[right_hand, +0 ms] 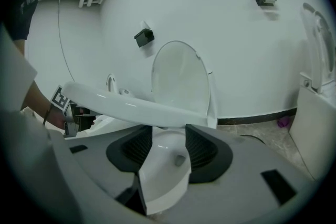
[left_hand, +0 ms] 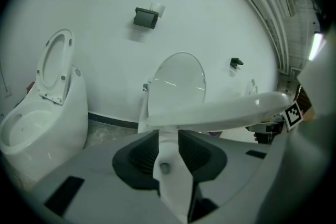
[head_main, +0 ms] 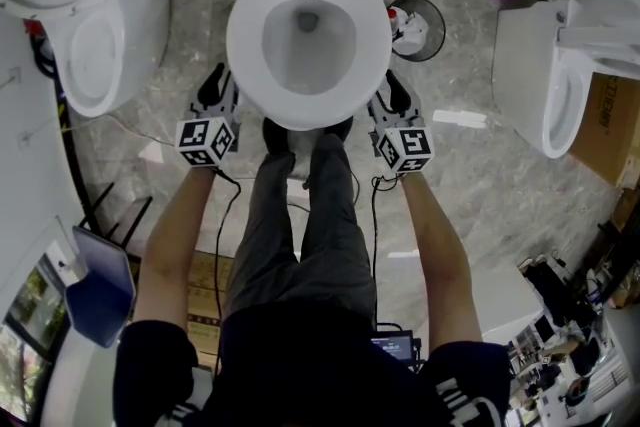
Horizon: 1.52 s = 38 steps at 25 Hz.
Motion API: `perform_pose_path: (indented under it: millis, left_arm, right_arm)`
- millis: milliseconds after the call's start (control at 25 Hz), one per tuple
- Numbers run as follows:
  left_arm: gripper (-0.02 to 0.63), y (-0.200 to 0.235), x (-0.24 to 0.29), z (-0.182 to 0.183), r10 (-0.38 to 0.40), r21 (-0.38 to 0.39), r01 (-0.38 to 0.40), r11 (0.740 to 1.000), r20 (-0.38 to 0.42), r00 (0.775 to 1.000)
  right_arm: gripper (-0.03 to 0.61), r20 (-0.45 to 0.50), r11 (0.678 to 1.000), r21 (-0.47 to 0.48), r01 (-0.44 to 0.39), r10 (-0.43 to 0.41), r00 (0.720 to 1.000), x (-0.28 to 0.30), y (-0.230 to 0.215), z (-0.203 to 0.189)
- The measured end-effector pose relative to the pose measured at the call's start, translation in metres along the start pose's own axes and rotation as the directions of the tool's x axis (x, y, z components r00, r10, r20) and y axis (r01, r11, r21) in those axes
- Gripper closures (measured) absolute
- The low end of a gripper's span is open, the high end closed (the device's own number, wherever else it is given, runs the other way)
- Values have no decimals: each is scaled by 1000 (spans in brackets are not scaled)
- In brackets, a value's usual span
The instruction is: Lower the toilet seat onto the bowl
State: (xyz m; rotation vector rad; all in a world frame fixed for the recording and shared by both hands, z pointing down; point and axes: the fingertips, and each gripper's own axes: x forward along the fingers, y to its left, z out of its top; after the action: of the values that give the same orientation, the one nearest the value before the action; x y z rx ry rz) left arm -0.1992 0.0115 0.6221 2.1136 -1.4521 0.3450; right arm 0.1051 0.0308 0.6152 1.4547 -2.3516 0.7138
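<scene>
Standing square in front of the bowl [head_main: 285, 65], the person has a gripper on each flank of the toilet seat [left_hand: 220, 113]. The left gripper [head_main: 215, 95] is clamped on the seat's left edge and the right gripper [head_main: 393, 102] on its right edge. In each gripper view the white rim fills the gap between the ribbed pads [left_hand: 143, 152], with a little rubber bumper [left_hand: 164, 168] showing on its underside.

Now, where's the seat? Not upright, and not down either. It hangs at a shallow slant, back end low and front end raised, with a wedge of open space between it and the bowl. The lid [right_hand: 181, 81] stands upright behind it.

By my reckoning, most of the swing is done. What's left is the last short drop: ease the front down evenly on both sides until the bumpers sit on the porcelain, then let go. Both hands need to match or the seat twists at the back, and if it's released from here it would likely slap down.
</scene>
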Motion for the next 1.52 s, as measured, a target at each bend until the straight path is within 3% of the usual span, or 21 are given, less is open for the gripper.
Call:
perform_pose_path:
  millis: [680, 1040, 1200, 1440, 1520]
  left_arm:
    - [482, 3, 5, -14, -24, -51, 23, 998, -16, 1000]
    - [469, 1, 4, -16, -4, 9, 4, 1000, -11, 1000]
    - [442, 3, 0, -15, 33, 94, -33, 995, 3, 999]
    - [425, -2, -5, -6, 41, 259, -48, 965, 31, 999]
    - [425, -3, -4, -5, 35, 312, -45, 949, 36, 999]
  right_arm:
    - [365, -21, 1000, -18, 10, -11, 1000, 4, -1, -18]
    - [354, -21, 980, -192, 51, -57, 998, 4, 0, -15]
    - [354, -11, 944, -321, 69, -76, 997, 4, 5, -12]
    - [348, -16, 859, -507, 73, -94, 995, 6, 8, -11]
    - [348, -18, 817, -572, 76, -106, 994, 7, 9, -10]
